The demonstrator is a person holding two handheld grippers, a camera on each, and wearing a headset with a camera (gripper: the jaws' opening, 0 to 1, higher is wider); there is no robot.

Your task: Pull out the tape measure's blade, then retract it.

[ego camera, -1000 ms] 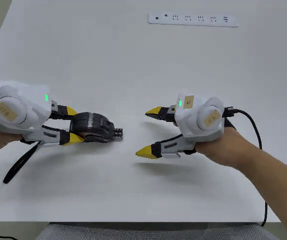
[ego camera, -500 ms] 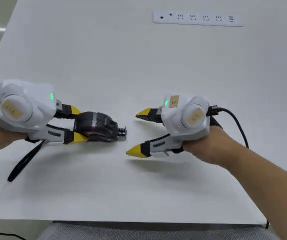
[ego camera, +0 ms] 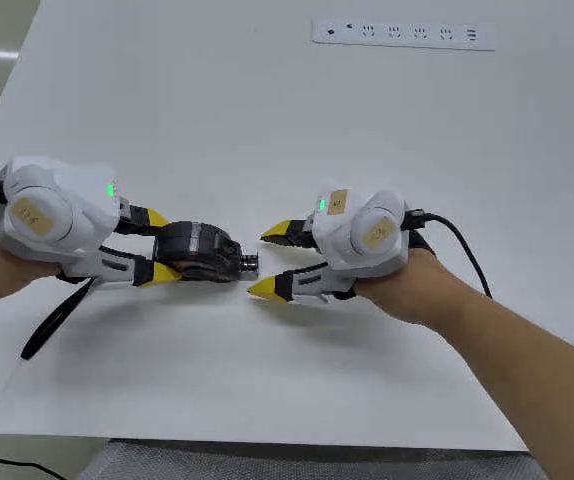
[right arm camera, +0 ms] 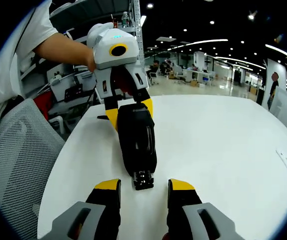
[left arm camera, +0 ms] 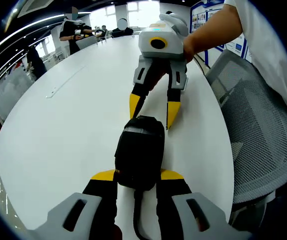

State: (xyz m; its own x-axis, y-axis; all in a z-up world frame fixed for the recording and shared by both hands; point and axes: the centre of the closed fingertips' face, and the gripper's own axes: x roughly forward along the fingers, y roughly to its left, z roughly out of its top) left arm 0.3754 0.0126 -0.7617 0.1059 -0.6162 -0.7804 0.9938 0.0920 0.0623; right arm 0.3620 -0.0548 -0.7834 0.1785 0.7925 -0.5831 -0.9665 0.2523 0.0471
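– On the white bench (ego camera: 267,120), where does the tape measure (ego camera: 199,252) sit?

– Toward the near left part. It is a black case resting on the surface, and the left tool (ego camera: 161,246) has it clamped. The left gripper view shows one yellow tip pressed against each flank of the case, near its rear.

– And the blade?

– Wound inside. Just its end hook (right arm camera: 143,180) pokes from the mouth of the case, pointing toward the right tool (ego camera: 262,262).

– Is that one gripping anything?

– No. Its jaws stand spread and hold nothing. In the right gripper view the hook lies between the two yellow tips and touches neither of them.

– How do the two tools face each other?

– Nose to nose, with the case in line between them. A hand is wrapped around the back of each.

– Anything else on the bench?

– A black strap (ego camera: 52,320) trails from under the left tool toward the near edge. A black cable (ego camera: 462,250) loops off the back of the right tool past the wrist. A white power strip (ego camera: 403,33) lies near the far edge, well apart from everything. A grey mesh chair (left arm camera: 248,125) stands beside the bench.
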